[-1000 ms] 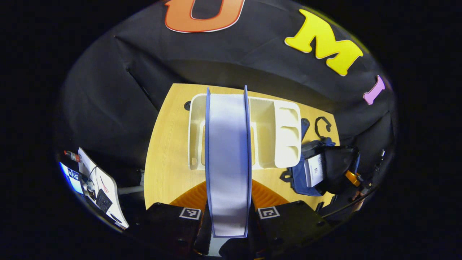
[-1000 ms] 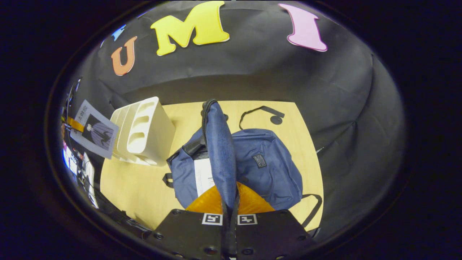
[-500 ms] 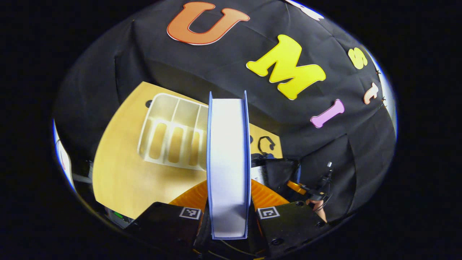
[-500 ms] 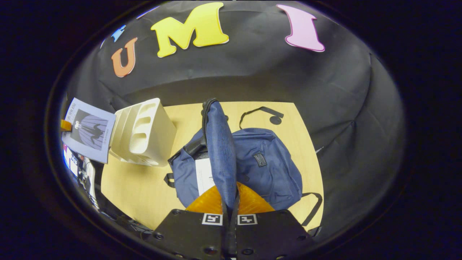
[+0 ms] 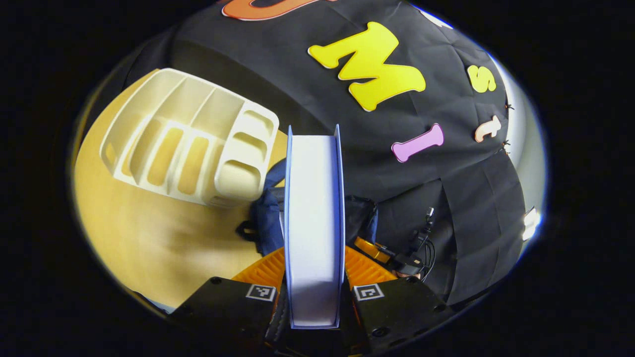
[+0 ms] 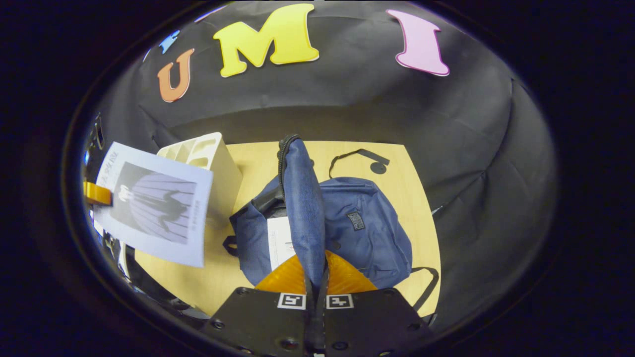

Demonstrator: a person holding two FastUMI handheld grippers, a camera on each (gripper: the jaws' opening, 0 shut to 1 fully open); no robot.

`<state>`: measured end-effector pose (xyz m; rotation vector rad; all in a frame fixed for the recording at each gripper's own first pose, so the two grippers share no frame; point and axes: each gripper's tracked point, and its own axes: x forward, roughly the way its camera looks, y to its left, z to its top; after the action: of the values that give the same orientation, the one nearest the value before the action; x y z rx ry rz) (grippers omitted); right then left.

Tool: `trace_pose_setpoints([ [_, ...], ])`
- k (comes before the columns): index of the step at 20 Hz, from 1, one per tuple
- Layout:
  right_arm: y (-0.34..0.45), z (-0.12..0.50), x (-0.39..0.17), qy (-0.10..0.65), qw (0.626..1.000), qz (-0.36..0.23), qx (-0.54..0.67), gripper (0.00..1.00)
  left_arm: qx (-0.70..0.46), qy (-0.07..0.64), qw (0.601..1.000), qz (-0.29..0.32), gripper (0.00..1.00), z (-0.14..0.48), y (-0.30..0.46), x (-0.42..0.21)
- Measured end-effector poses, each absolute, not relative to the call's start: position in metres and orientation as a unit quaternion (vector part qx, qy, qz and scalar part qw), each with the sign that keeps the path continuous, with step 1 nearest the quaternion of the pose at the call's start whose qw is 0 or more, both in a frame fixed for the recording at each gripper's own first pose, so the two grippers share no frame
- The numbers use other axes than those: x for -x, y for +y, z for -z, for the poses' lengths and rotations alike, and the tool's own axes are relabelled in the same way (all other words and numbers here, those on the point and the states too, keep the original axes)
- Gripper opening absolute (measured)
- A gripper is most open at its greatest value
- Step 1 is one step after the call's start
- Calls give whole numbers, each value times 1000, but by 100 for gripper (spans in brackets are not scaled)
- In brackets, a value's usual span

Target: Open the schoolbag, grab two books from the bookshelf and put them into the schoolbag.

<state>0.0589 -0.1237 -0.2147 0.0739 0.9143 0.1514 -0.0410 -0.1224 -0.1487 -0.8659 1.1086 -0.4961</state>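
The navy fabric schoolbag [image 6: 367, 233] is lying open at centre frame, one white book [image 6: 281, 240] already inside. The right gripper [image 6: 316, 277] is pinching its flap up. The left gripper [image 5: 313, 277] is clamping a pale-blue paperback [image 5: 313, 218], bound bagward.
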Motion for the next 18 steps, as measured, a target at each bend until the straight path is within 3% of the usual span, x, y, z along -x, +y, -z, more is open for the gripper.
trace_pose_setpoints([
  [2,-126,214,-59,439,895,-69,-38,0,398,516,725,222,48,170,-151,42],
  [3,-127,212,-59,439,895,-69,-39,0,400,520,723,219,43,180,-165,42],
  [4,-129,211,-58,438,895,-68,-39,0,402,522,721,216,48,189,-177,40],
  [5,-132,208,-59,437,896,-67,-40,0,399,524,720,217,43,198,-191,40],
  [13,-143,202,-63,438,895,-64,-54,0,395,527,720,220,43,249,-272,32],
  [14,-144,200,-64,438,895,-66,-54,0,401,525,718,219,48,254,-278,32],
  [15,-145,198,-65,437,895,-67,-55,0,405,524,716,220,43,260,-283,35],
  [18,-146,194,-68,437,895,-69,-54,0,431,521,704,218,43,271,-299,32],
])
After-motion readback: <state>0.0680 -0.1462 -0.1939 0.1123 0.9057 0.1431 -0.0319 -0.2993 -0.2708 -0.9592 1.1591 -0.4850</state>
